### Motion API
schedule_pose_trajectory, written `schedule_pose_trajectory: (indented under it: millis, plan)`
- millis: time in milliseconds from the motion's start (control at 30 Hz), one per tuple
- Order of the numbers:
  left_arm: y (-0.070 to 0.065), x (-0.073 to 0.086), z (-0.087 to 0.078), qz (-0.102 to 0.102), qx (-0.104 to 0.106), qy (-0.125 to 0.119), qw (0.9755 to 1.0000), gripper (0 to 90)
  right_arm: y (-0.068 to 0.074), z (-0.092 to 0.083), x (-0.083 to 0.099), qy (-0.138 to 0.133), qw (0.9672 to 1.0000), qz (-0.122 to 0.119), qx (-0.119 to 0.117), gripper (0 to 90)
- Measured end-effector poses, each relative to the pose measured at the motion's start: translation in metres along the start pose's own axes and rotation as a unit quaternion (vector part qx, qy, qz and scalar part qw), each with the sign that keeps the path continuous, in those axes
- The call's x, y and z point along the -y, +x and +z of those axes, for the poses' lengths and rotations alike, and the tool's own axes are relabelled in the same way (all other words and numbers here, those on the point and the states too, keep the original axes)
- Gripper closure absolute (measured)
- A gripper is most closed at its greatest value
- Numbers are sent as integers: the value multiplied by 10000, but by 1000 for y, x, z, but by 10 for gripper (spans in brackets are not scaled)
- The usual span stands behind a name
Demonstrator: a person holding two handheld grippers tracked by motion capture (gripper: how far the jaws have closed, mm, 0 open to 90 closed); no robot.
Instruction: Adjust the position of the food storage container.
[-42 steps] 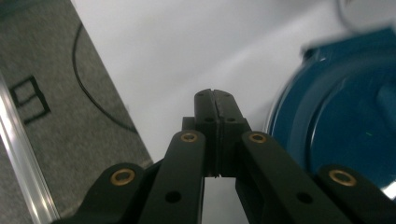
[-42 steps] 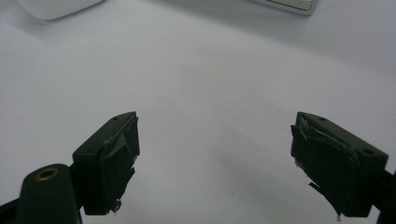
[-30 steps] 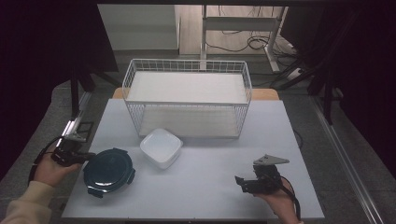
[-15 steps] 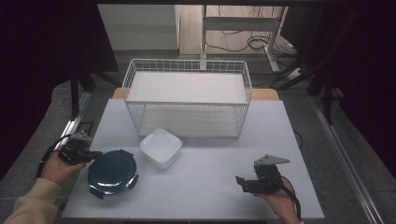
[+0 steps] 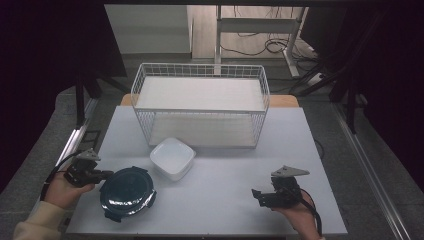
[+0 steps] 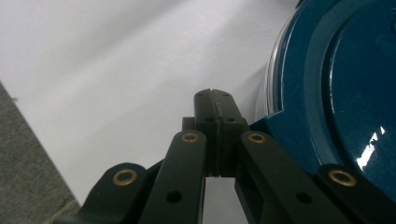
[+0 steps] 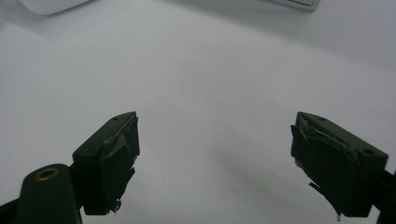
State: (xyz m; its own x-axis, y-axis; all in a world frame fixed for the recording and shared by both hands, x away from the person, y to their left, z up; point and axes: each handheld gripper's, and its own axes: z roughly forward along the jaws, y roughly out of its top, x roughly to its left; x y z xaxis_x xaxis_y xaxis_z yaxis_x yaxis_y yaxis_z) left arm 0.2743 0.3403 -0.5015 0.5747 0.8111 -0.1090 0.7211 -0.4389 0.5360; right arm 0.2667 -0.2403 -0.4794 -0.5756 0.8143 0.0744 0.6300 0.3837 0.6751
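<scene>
The left gripper (image 5: 102, 174) sits at the left edge of the blue lidded container (image 5: 127, 192), which rests on the near-left part of the counter (image 5: 225, 200). Its jaws are closed on each other with nothing between them. In the left gripper view the closed tips (image 6: 213, 100) lie against the side of the container (image 6: 336, 93), beside a lid tab. The work in hand appears to be nudging the container sideways across the counter with the closed tips.

The right gripper (image 5: 260, 196) rests near the front right of the counter, well apart from the container. Its jaws stand wide open and empty, as the right gripper view shows over bare counter (image 7: 210, 70).

To push well:
- Keep the closed tips low on the container wall, below the lid rim, so the container slides rather than tips.
- Push through the container's centre; an off-centre contact near the tab will likely spin it.
- Move slowly and level with the counter.

A white square dish (image 5: 172, 158) lies just beside the container, toward the wire basket (image 5: 200, 107). Aim the push so the container does not strike the dish, or expect both to move together.
</scene>
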Motion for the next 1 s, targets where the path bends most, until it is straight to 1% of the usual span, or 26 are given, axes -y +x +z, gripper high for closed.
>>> schedule_pose_trajectory:
  millis: [100,133,167,200,233,333,367,500,600,667,767,800,833,933,967,1000]
  plan:
    - [-7,0,1,-88,4,-23,10000,900,0,0,0,4,10000,-8,1,151]
    - [-13,0,2,-117,-7,-38,9999,900,0,1,0,11,10000,-9,-3,151]
    - [-13,0,2,-117,-7,-38,9999,900,0,1,0,11,10000,-9,-3,151]
    - [-17,-1,3,-137,11,-42,9999,900,0,1,0,15,10000,-17,-9,151]
    - [-17,-1,3,-137,11,-42,9999,900,0,1,0,12,10000,-20,-12,151]
    - [-24,-1,4,-171,36,-24,9998,900,0,1,0,7,10000,-16,-12,151]
    - [-24,-1,4,-171,36,-24,9998,900,0,1,0,5,10000,-16,-10,151]
    - [-32,1,4,-200,90,-4,9998,900,0,1,0,17,10000,-23,-9,151]
    - [-38,1,4,-298,155,-3,9994,900,0,1,0,22,10000,-29,-13,151]
    - [-40,2,4,-311,151,-6,9994,900,1,1,0,21,10000,-36,-19,151]
    - [-40,3,4,-359,174,-13,9992,900,1,1,-1,7,10000,-40,-19,151]
    - [-38,6,2,-421,256,-83,9988,900,0,0,0,4,10000,-35,-13,151]
    - [-38,6,2,-421,256,-83,9988,900,0,0,0,4,10000,-35,-13,151]
    - [-33,14,-1,-512,254,-91,9983,900,-1,-1,0,-7,10000,-19,-7,151]
    - [-32,17,-2,-546,301,-90,9980,900,-1,-1,0,-13,10000,-18,-8,151]
    - [-31,24,-3,-591,424,-75,9973,900,-2,-2,0,-7,10000,-4,7,151]
